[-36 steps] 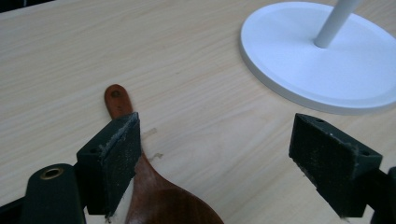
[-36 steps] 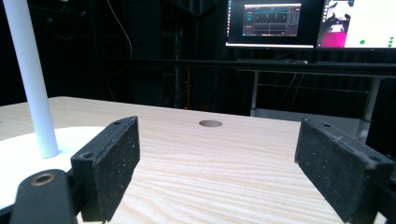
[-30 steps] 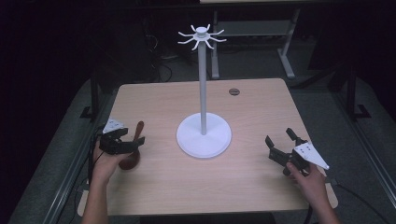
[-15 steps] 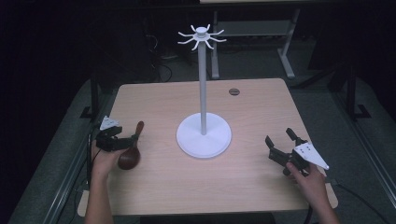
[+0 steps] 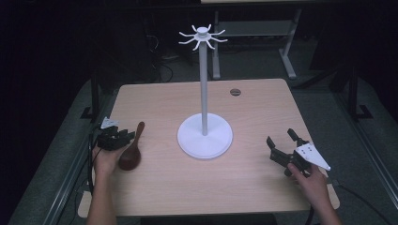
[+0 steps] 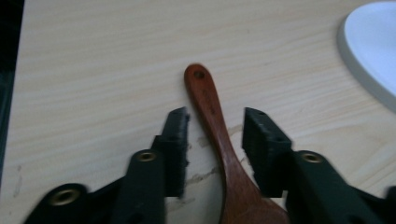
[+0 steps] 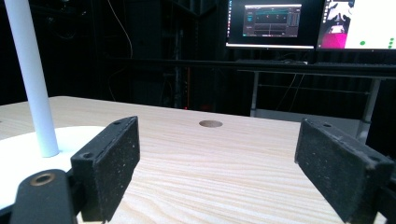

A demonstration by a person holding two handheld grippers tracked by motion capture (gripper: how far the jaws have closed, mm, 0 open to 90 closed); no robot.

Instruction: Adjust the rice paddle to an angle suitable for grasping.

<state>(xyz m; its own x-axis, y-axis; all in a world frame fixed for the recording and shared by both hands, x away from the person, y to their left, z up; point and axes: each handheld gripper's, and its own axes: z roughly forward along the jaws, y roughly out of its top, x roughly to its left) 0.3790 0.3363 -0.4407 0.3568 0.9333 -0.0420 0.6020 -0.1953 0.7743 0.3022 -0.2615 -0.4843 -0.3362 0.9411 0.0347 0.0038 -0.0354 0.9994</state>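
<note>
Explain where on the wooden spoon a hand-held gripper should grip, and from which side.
Grip the wooden spoon across its narrow handle, coming down from above. It lies flat on the table, and the slim handle fits between the jaws better than the wide bowl.

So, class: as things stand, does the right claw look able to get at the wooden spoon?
Probably not directly. The right claw sits open at the table's right side, while the wooden spoon lies far left, beyond the white stand, with the left claw already straddling its handle.
</note>
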